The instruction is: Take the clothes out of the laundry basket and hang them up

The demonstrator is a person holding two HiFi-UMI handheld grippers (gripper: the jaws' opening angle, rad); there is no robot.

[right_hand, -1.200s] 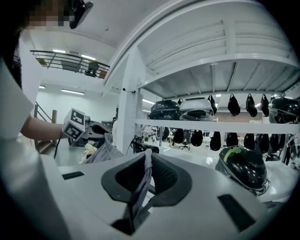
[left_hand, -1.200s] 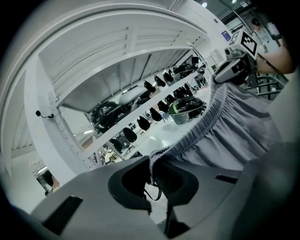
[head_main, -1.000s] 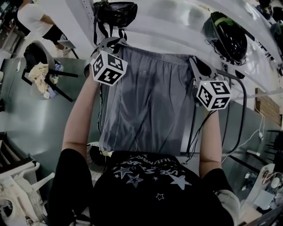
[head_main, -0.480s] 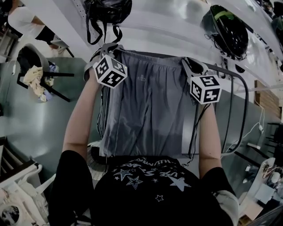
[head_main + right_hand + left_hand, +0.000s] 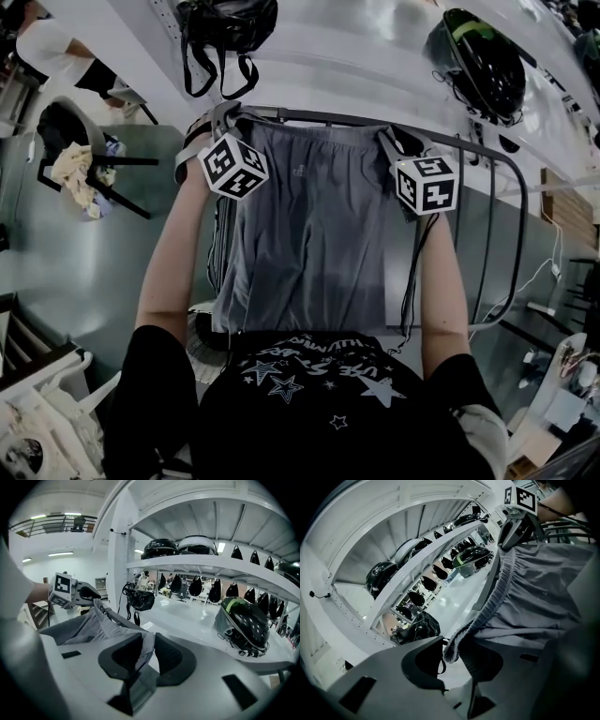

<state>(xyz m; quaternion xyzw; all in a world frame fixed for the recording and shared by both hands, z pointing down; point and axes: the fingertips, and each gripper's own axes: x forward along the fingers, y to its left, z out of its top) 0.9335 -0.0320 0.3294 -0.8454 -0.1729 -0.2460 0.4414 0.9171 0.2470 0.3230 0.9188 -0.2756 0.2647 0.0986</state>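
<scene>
Shorts (image 5: 309, 234), grey, draped over rail (image 5: 319, 116). Left gripper (image 5: 450, 653), right gripper (image 5: 145, 653): my jaws just opening, waistband loose between. I should back out straight, avoiding snags.

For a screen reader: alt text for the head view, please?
From above: left gripper and right gripper at the waistband ends of grey shorts hanging at a dark rail; their jaws have just been opening, fabric between them. A helmet and black bag sit on the shelf beyond.
</scene>
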